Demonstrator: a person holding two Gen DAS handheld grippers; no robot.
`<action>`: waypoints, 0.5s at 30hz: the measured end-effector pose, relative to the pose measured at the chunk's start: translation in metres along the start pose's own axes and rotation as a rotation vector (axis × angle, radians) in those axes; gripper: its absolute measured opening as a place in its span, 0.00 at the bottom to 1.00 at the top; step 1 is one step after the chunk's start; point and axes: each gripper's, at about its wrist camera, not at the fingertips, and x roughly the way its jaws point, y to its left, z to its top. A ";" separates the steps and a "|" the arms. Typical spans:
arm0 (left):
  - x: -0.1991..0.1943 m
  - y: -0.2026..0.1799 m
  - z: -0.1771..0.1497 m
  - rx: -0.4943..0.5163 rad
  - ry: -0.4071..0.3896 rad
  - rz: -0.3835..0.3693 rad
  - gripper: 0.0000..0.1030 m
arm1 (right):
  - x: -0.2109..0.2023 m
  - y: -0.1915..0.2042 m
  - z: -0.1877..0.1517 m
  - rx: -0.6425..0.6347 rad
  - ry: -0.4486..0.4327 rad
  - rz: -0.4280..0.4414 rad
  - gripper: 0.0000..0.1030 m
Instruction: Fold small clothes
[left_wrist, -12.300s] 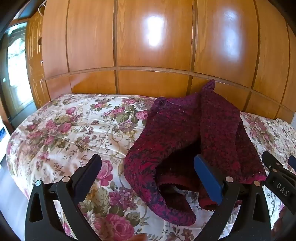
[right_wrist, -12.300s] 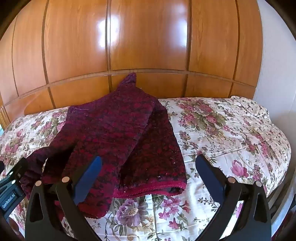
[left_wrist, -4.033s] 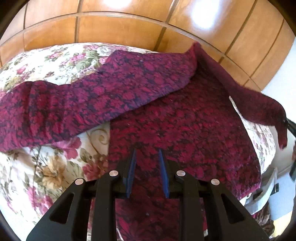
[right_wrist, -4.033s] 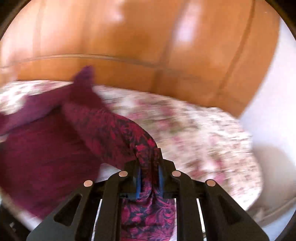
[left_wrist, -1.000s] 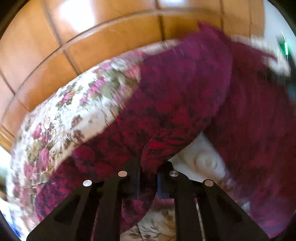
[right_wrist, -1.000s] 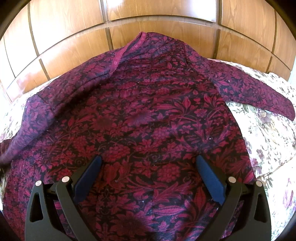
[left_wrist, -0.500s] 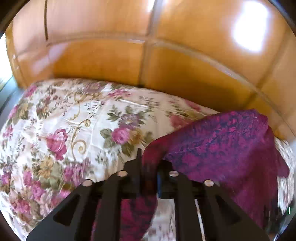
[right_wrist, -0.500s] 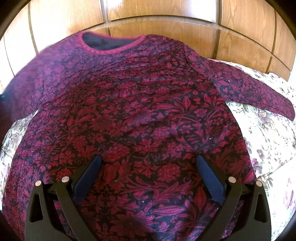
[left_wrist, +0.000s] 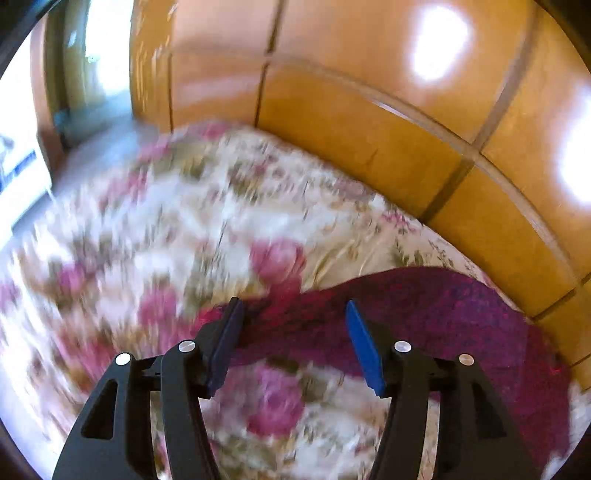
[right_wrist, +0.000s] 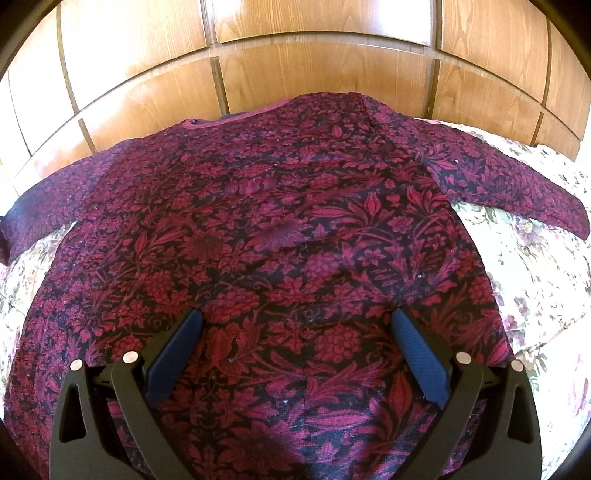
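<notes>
Right wrist view: the sweater (right_wrist: 280, 236) lies flat on the floral bedspread (right_wrist: 535, 280), neckline at 12 o'clock, sleeves toward 9 and 3 o'clock. Right gripper (right_wrist: 295, 354) is spread wide, gripping nothing. Left gripper (left_wrist: 293, 339) has just been opening; jaws apart above the sleeve (left_wrist: 443, 314), not pinching it.

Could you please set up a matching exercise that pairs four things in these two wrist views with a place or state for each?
Things:
1. sweater
2. left gripper
3. neckline trim
4. bedspread

Places or states:
A. floral, cream and pink, under the garment
B. at the far edge, next to the wooden panels
C. spread flat with both sleeves out to the sides
D. jaws apart, just been opening, a sleeve end lying loose between them

Pairs: 1-C, 2-D, 3-B, 4-A
</notes>
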 end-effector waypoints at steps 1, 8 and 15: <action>0.000 0.007 -0.009 -0.028 0.013 -0.024 0.56 | 0.000 0.000 0.000 -0.001 0.000 -0.002 0.98; 0.005 0.054 -0.016 -0.299 -0.077 0.115 0.73 | -0.001 0.001 0.001 -0.006 0.002 -0.010 0.98; 0.018 0.054 0.003 -0.261 -0.005 0.067 0.78 | 0.002 0.005 0.001 -0.017 0.004 -0.029 0.98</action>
